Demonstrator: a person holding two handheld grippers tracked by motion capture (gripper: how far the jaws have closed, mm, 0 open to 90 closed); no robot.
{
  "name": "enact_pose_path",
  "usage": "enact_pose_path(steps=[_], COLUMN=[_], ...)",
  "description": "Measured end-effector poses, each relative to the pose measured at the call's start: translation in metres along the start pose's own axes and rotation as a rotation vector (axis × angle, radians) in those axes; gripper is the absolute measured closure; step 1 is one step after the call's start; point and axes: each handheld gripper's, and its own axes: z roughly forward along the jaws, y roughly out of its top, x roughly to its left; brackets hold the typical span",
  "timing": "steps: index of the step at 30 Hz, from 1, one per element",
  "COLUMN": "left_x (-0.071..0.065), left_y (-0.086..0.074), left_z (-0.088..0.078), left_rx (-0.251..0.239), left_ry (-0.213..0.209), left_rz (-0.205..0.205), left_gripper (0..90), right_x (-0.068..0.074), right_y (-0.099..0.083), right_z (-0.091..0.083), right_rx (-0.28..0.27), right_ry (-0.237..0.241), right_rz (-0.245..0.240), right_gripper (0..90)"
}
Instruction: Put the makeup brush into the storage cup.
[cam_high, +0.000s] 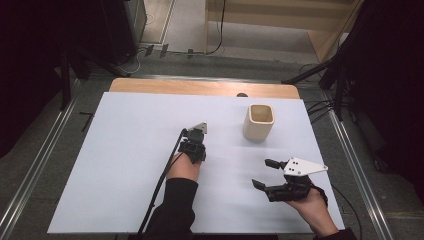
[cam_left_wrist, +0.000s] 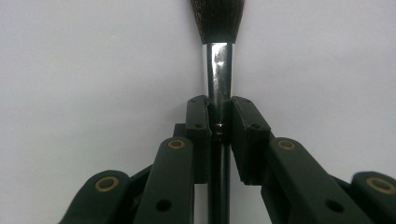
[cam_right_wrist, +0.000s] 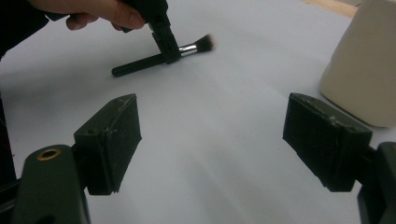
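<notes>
One step looks done: the left tool (cam_left_wrist: 219, 119) pinches the brush (cam_left_wrist: 218, 74) on the counter (cam_high: 125, 165), right tool (cam_right_wrist: 210, 140) spread, with lifting toward the cup (cam_high: 259, 121) at two o'clock left.

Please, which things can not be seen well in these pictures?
- Brush: in the left gripper view the top edge cuts off its bristle tip, and the left gripper covers part of the handle.
- Cup: cut off by the right gripper view's edge.
- Cup's inside: high view, too small to judge.
</notes>
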Motion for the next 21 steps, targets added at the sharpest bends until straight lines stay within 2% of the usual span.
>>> enact_pose_path(steps=[7, 8, 9, 11, 12, 13, 16, 20, 21], left_x=[0.01, 0.011, 0.013, 0.017, 0.022, 0.022, 0.028, 0.037, 0.04], left_y=[-0.001, -0.001, -0.001, -0.001, -0.001, -0.001, -0.001, -0.002, -0.002], left_z=[-0.005, -0.008, -0.01, -0.016, -0.021, -0.021, -0.029, -0.038, -0.039], left_rx=[-0.011, -0.019, -0.025, -0.041, -0.061, -0.061, -0.088, -0.111, -0.112], left_ry=[-0.075, -0.073, -0.101, -0.123, -0.159, -0.159, -0.236, -0.299, -0.326], left_rz=[-0.002, -0.001, -0.004, -0.004, -0.012, -0.012, -0.017, -0.012, -0.007], left_gripper=[79.0, 79.1, 79.1, 79.1, 79.1, 79.1, 79.1, 79.1, 79.0], right_x=[0.0, 0.0, 0.0, 0.0, 0.0, 0.0, 0.001, 0.001, 0.0], right_y=[-0.001, -0.001, -0.001, -0.001, -0.001, -0.001, -0.001, -0.001, -0.002], right_z=[0.001, 0.0, 0.0, 0.001, 0.001, 0.001, 0.001, 0.001, 0.002], right_rx=[0.007, 0.004, 0.004, 0.006, 0.009, 0.009, 0.012, 0.009, 0.003], right_ry=[0.004, 0.008, 0.008, 0.01, 0.009, 0.009, 0.01, 0.012, 0.013], right_rz=[0.011, 0.015, 0.015, 0.02, 0.021, 0.021, 0.02, 0.025, 0.037], right_gripper=[19.8, 19.8, 19.8, 19.8, 19.8, 19.8, 19.8, 19.7, 19.7])
